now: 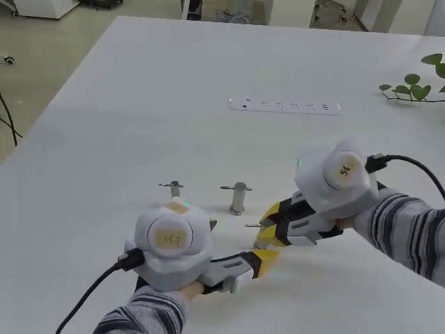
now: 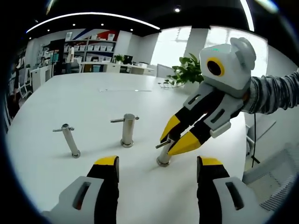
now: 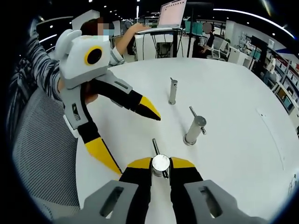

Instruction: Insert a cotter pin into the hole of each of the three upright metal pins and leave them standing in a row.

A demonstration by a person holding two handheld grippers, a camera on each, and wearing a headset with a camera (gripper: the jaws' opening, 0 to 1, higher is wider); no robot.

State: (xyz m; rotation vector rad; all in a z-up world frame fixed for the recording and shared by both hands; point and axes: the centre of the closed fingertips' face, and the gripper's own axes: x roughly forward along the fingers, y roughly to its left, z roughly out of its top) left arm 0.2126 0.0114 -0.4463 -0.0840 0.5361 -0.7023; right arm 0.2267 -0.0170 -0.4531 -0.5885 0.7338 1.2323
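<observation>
Two upright metal pins, one [image 1: 175, 188] and another [image 1: 238, 198], stand side by side on the white table, each with a cotter pin through its head. A third metal pin [image 3: 160, 164] stands to their right. My right gripper [image 3: 161, 163] is shut on its head, and a cotter pin [image 3: 154, 145] sticks out of it sideways. In the left gripper view the left gripper [image 2: 159, 162] is open, its jaws wide apart, facing the third pin's base [image 2: 163, 160] and the right gripper's yellow fingertips [image 2: 170, 128] without touching them.
A white power strip [image 1: 285, 106] lies farther back on the table [image 1: 139, 104]. Green plant leaves [image 1: 417, 87] reach in at the far right edge. Cables trail from both grippers toward me. People and desks stand beyond the table in the right gripper view.
</observation>
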